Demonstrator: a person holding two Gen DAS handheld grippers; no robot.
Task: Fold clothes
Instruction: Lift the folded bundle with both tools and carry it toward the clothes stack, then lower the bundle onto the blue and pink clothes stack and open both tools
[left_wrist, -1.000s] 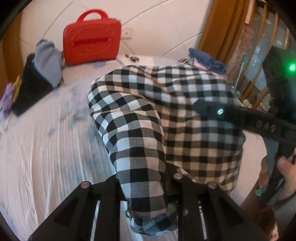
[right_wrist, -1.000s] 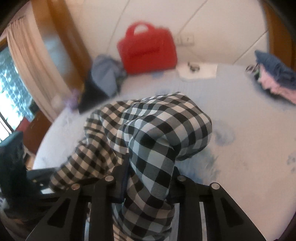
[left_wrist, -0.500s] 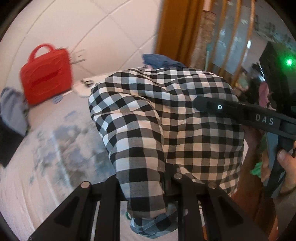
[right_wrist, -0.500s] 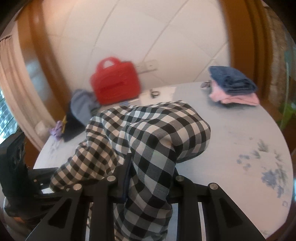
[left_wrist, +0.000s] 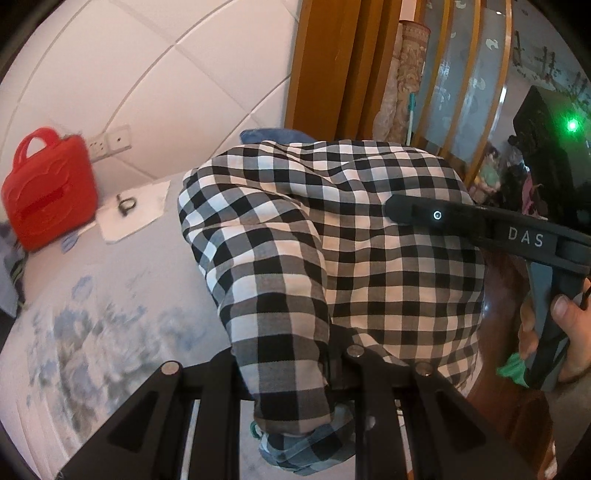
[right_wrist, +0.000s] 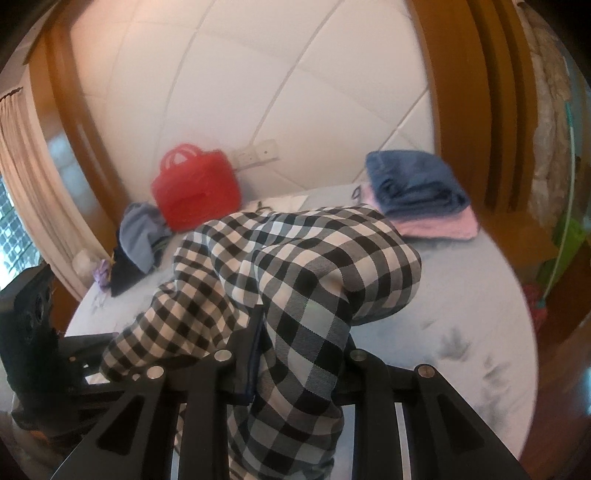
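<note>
A black-and-white checked shirt (left_wrist: 332, 236) hangs bunched between both grippers above the bed. My left gripper (left_wrist: 288, 373) is shut on one end of it, with cloth spilling over and under the fingers. My right gripper (right_wrist: 295, 365) is shut on the other end of the checked shirt (right_wrist: 306, 266), which drapes forward over its jaws. In the left wrist view the right gripper's black body (left_wrist: 491, 229) and the hand holding it (left_wrist: 565, 332) stand at the right. The left gripper's body (right_wrist: 33, 325) shows at the left edge of the right wrist view.
A bed with a pale blue flowered sheet (right_wrist: 461, 317) lies below. A red case (right_wrist: 195, 188) leans on the padded white headboard. Folded blue and pink clothes (right_wrist: 417, 195) are stacked at the back right. A heap of unfolded clothes (right_wrist: 136, 243) lies at the left. Wooden posts (left_wrist: 332, 66) flank the headboard.
Both grippers have carried the checked shirt up and to the right over the bed. The red case has slid leftward in both views and the folded stack has come closer.
</note>
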